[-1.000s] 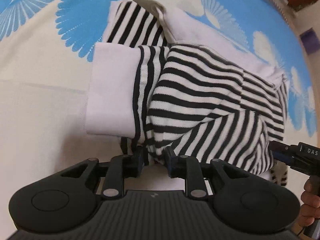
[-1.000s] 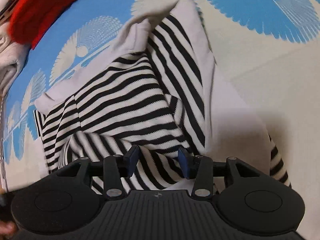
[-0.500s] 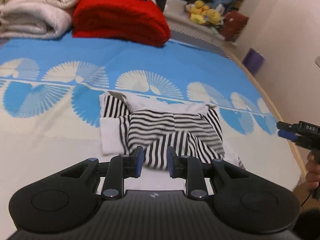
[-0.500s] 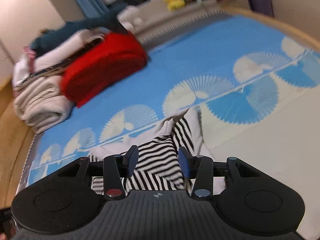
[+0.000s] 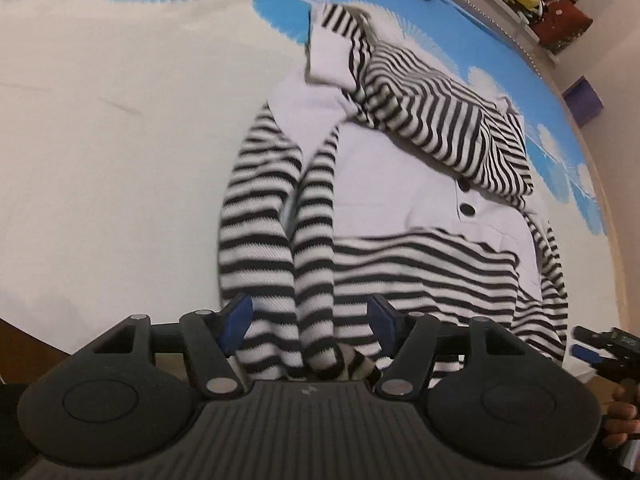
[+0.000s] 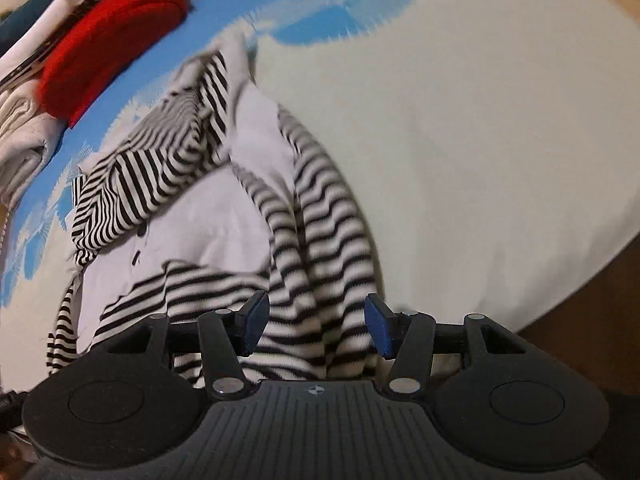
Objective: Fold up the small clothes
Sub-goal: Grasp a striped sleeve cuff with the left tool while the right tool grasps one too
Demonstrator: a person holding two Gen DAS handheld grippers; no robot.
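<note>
The striped shirt (image 5: 400,208) lies on the bed (image 5: 100,140) – its sleeve bunched between the left gripper (image 5: 308,324), fingers wide apart. The right gripper (image 6: 316,326) gapes too – probably ready to pinch and fold.

The left gripper (image 5: 308,322) points forward and down, its two blue-tipped fingers (image 5: 237,322) spread wide apart, nothing pinched between the pads. The right gripper (image 6: 316,326) sits in much the same pose, tilted downward with its blue fingertips (image 6: 378,330) also held well apart. In the left wrist view, the right gripper's dark front end (image 5: 604,348) juts in at the lower right edge, with the person's right hand (image 5: 618,424) wrapped around the handle behind it
</note>
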